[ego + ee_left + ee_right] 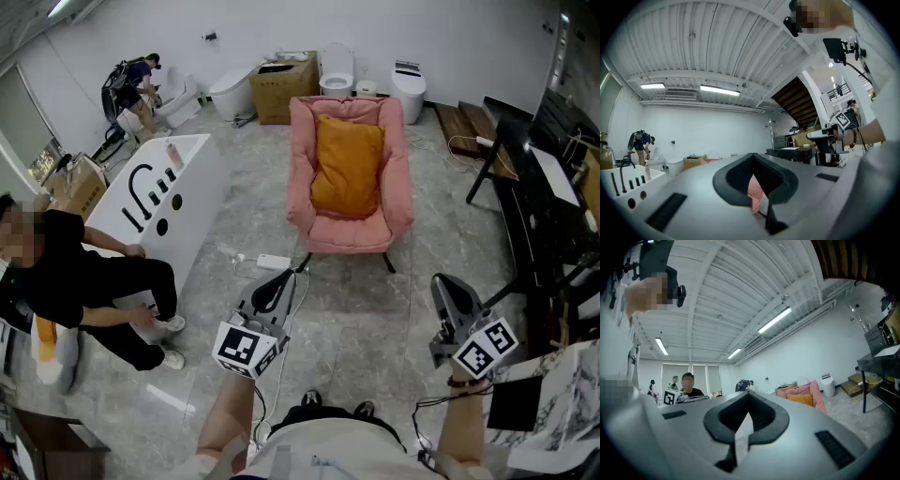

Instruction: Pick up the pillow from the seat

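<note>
An orange pillow [348, 165] stands upright on the seat of a pink armchair [349, 231], leaning on its backrest. Both grippers are held low over the grey floor, well short of the chair. My left gripper [272, 292] is shut and empty, pointing toward the chair's front left. My right gripper [449, 297] is also shut and empty, off to the chair's front right. In the right gripper view the pillow [800, 400] and armchair [809, 391] lie far ahead to the right of the shut jaws. In the left gripper view a bit of pink armchair [755, 192] shows behind the jaws.
A white bathtub [159, 202] stands at the left, with a crouching person in black [84, 291] beside it. A white power strip [273, 262] and cables lie on the floor before the chair. Black furniture [539, 220] lines the right side. A cardboard box [281, 89] and toilets [336, 70] stand behind.
</note>
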`<action>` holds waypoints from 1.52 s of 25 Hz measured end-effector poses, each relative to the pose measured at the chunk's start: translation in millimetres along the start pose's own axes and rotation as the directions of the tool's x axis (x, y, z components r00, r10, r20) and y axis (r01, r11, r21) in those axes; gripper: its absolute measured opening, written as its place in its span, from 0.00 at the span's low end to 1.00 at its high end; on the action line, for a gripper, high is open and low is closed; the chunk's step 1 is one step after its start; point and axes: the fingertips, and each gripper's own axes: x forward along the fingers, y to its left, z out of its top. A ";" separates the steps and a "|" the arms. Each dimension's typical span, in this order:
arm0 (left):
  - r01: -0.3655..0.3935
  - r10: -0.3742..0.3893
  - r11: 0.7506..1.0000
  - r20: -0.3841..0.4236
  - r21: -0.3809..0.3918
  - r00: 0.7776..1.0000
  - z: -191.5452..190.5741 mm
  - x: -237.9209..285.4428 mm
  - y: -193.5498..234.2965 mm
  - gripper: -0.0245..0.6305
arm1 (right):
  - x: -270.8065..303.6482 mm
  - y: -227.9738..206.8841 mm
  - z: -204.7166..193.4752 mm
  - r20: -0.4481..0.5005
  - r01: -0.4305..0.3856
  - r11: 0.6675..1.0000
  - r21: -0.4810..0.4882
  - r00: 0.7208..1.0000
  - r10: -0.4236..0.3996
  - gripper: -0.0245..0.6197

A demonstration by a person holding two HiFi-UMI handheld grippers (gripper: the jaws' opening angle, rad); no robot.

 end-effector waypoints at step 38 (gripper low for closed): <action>0.245 -0.255 0.956 -0.042 -0.158 0.966 -34.2 21.2 62.3 0.32 | 97.0 18.1 -50.2 -0.103 -0.024 0.994 0.106 0.994 0.035 0.29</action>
